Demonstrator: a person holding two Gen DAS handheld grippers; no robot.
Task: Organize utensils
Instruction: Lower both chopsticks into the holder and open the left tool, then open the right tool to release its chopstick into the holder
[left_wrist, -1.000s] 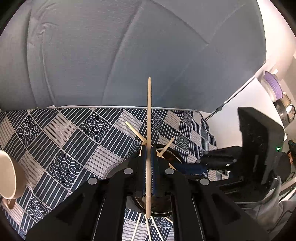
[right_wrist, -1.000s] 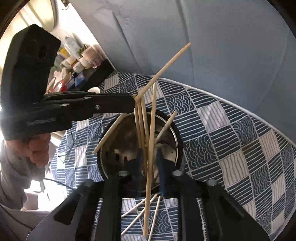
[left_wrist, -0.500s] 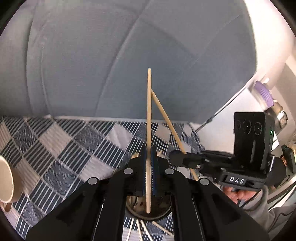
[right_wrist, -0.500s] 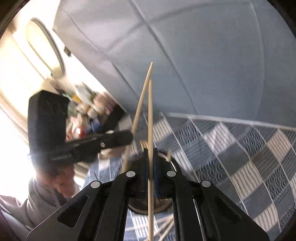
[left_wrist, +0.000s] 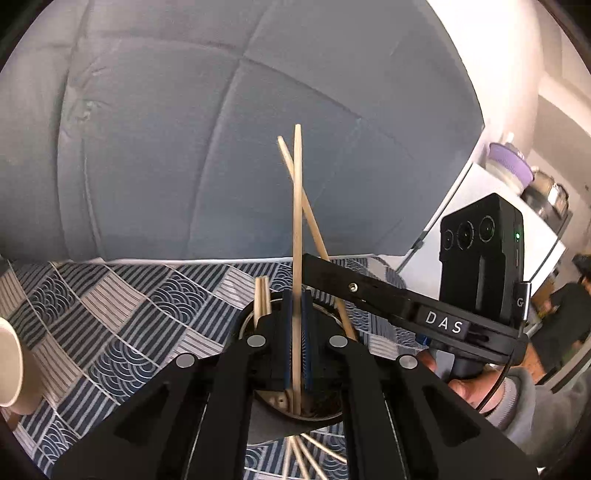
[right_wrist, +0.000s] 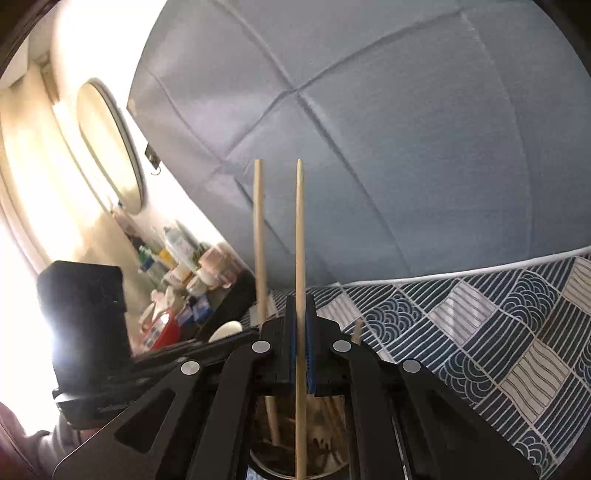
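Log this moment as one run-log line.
left gripper: shut on chopstick | right gripper: shut on second chopstick | both sticks upright over metal holder | loose chopsticks on patterned cloth

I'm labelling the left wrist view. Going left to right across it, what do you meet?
Cup → two chopsticks standing in the holder → chopstick in the left gripper → right gripper's camera block → person in dark clothes.
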